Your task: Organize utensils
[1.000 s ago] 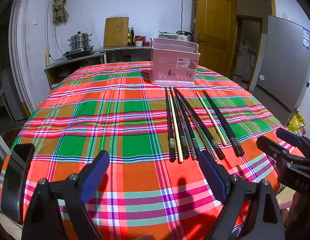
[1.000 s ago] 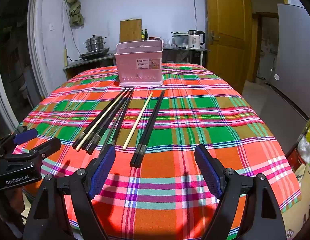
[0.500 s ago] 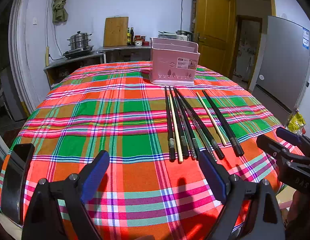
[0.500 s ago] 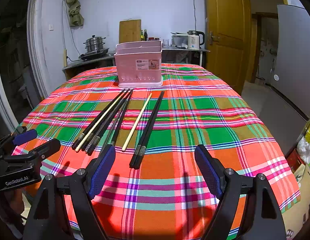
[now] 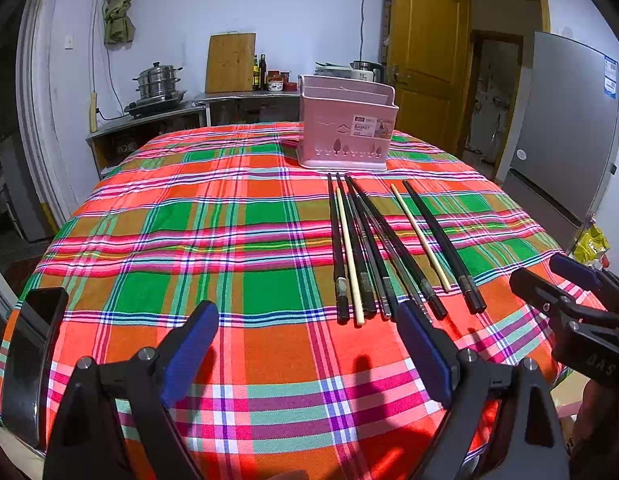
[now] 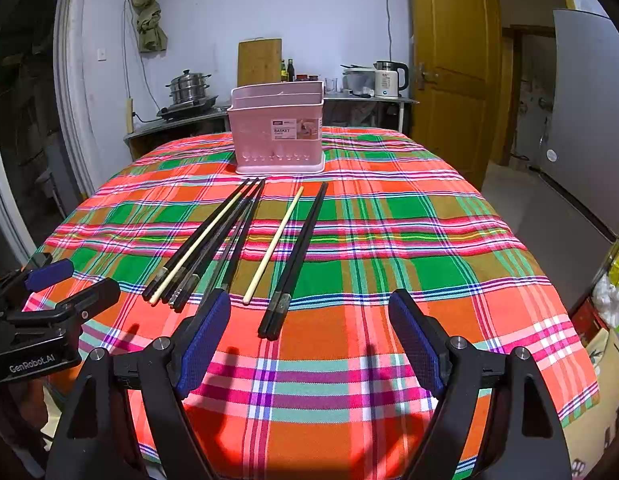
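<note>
Several black and pale chopsticks (image 5: 373, 248) lie side by side on the plaid tablecloth (image 5: 213, 240), pointing toward a pink utensil basket (image 5: 345, 132) at the far side. They also show in the right wrist view (image 6: 229, 240), with a black pair (image 6: 297, 256) apart on the right and the basket (image 6: 277, 132) behind. My left gripper (image 5: 305, 348) is open and empty, near the chopsticks' near ends. My right gripper (image 6: 309, 340) is open and empty, just short of the black pair.
A dark phone (image 5: 29, 356) lies at the table's near left edge. Behind the table a counter holds a steel pot (image 5: 157, 84), a cutting board (image 5: 229, 62) and a kettle (image 6: 389, 78). A wooden door (image 6: 449, 64) and a grey fridge (image 5: 565, 120) stand at the right.
</note>
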Available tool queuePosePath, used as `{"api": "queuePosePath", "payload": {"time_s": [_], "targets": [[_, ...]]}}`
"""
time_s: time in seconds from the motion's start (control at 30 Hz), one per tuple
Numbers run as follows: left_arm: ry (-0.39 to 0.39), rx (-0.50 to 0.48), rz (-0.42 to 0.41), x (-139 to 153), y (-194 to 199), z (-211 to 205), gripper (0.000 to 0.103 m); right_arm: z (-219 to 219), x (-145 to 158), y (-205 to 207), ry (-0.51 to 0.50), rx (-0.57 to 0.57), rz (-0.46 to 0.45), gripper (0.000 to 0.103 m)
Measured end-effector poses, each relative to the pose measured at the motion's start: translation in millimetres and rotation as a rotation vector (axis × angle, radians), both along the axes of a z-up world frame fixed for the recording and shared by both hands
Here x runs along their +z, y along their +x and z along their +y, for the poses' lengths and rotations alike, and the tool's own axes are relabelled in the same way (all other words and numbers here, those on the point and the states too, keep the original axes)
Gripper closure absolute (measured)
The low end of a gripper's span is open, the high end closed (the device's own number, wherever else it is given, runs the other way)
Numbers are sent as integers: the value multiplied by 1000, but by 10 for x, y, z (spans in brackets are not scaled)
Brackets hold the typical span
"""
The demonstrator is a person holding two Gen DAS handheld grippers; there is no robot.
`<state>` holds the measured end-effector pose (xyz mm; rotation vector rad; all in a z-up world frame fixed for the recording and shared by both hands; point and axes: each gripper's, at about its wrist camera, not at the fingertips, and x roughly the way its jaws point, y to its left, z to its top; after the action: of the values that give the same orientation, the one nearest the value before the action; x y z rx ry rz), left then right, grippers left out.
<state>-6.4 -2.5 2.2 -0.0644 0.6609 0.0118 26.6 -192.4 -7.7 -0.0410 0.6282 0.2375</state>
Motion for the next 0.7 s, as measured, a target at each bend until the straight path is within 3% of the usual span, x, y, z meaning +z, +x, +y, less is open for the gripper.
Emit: {"api": "queuePosePath", "payload": {"time_s": [0.7], "targets": [[-5, -13, 24, -35, 103, 20, 11, -15, 3, 38, 5, -3, 9, 22]]}}
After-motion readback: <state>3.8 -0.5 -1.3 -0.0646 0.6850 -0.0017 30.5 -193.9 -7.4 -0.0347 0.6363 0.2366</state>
